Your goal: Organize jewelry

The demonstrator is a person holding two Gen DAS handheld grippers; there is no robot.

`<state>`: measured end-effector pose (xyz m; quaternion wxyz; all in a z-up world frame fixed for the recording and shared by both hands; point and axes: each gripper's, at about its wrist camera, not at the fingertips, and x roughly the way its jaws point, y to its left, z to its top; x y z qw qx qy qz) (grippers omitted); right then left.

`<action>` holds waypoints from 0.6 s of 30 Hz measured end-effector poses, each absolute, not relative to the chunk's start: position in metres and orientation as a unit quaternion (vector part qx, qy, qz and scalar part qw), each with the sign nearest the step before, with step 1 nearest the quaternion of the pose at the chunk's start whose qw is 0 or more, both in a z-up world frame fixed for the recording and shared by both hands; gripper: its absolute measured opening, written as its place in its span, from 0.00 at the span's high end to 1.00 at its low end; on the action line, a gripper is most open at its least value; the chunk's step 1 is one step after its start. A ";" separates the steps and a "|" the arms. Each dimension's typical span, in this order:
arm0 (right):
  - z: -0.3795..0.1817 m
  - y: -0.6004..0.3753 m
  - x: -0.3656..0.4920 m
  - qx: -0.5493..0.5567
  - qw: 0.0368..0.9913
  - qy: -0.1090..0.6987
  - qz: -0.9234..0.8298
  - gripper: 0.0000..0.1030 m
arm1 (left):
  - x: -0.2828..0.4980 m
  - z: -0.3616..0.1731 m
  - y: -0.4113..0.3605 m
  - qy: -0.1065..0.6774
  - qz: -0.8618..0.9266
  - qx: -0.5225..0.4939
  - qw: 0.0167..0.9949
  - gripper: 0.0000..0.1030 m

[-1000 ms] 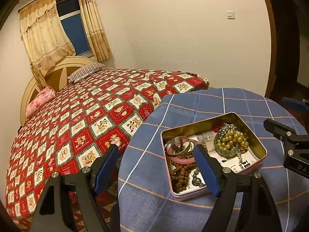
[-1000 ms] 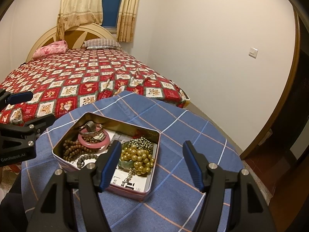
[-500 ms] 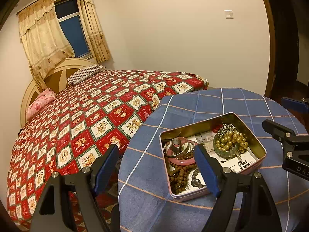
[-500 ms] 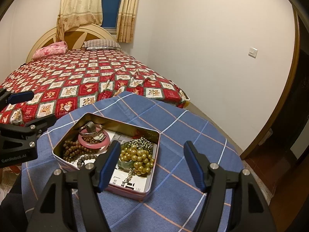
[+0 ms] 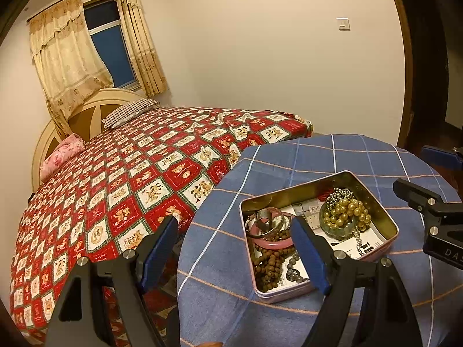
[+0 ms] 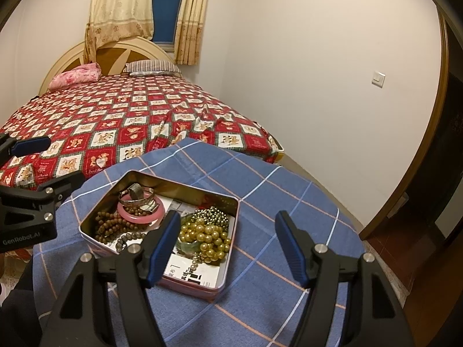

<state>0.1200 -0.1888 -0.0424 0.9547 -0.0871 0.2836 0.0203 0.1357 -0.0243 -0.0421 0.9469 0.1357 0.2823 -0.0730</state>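
Observation:
An open metal tin [image 5: 387,221] [image 6: 231,248] sits on the round table with the blue checked cloth [image 5: 277,159] [image 6: 289,202]. Inside lie a pink bangle [image 5: 269,243] [image 6: 139,217], silver bangles [image 5: 264,224] [image 6: 136,198], brown wooden beads [image 5: 267,263] [image 6: 108,225], grey beads [image 5: 293,271] [image 6: 127,237] and gold pearls [image 5: 345,212] [image 6: 207,237] over a green bangle. My left gripper [image 5: 234,251] hovers open at the tin's near left side. My right gripper [image 6: 227,248] hangs open over the tin's near right corner. Neither holds anything.
A bed with a red patchwork quilt [image 5: 130,179] [image 6: 115,127] stands just behind and left of the table. A dark doorway [image 6: 451,144] lies at the right. Printed paper lines the tin's floor [image 6: 185,271].

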 end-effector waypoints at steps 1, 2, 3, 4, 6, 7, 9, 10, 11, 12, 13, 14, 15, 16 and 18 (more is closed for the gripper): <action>-0.042 -0.189 0.120 -0.086 0.955 0.284 0.020 0.32 | 0.136 -0.043 -0.024 0.283 -0.072 0.136 0.947 0.22; -0.041 -0.189 0.120 -0.085 0.955 0.284 0.021 0.32 | 0.136 -0.043 -0.024 0.283 -0.071 0.136 0.947 0.22; -0.041 -0.189 0.120 -0.084 0.955 0.283 0.020 0.32 | 0.136 -0.043 -0.023 0.283 -0.069 0.137 0.947 0.22; -0.040 -0.189 0.120 -0.084 0.955 0.283 0.020 0.32 | 0.136 -0.043 -0.023 0.282 -0.068 0.137 0.947 0.22; -0.039 -0.189 0.120 -0.084 0.956 0.282 0.020 0.32 | 0.136 -0.042 -0.022 0.281 -0.068 0.135 0.948 0.22; -0.038 -0.189 0.120 -0.084 0.956 0.281 0.020 0.32 | 0.136 -0.041 -0.022 0.280 -0.068 0.136 0.948 0.22; -0.038 -0.189 0.120 -0.084 0.956 0.281 0.021 0.32 | 0.136 -0.041 -0.022 0.279 -0.068 0.138 0.948 0.22; -0.038 -0.189 0.120 -0.084 0.956 0.281 0.020 0.32 | 0.136 -0.041 -0.022 0.278 -0.068 0.139 0.948 0.22; -0.038 -0.189 0.119 -0.084 0.956 0.281 0.020 0.32 | 0.136 -0.041 -0.022 0.278 -0.069 0.140 0.948 0.22; -0.038 -0.189 0.119 -0.084 0.956 0.281 0.021 0.32 | 0.136 -0.040 -0.023 0.277 -0.069 0.140 0.948 0.22; -0.038 -0.189 0.120 -0.084 0.956 0.281 0.021 0.32 | 0.136 -0.039 -0.023 0.275 -0.068 0.141 0.949 0.22; -0.038 -0.189 0.120 -0.085 0.956 0.281 0.021 0.32 | 0.136 -0.039 -0.022 0.274 -0.067 0.141 0.949 0.22; -0.037 -0.189 0.119 -0.085 0.956 0.280 0.021 0.32 | 0.136 -0.038 -0.022 0.273 -0.067 0.141 0.949 0.22; -0.036 -0.189 0.119 -0.085 0.956 0.280 0.021 0.32 | 0.136 -0.037 -0.021 0.272 -0.066 0.140 0.950 0.22; -0.035 -0.189 0.120 -0.085 0.956 0.279 0.022 0.32 | 0.136 -0.036 -0.020 0.271 -0.066 0.140 0.950 0.22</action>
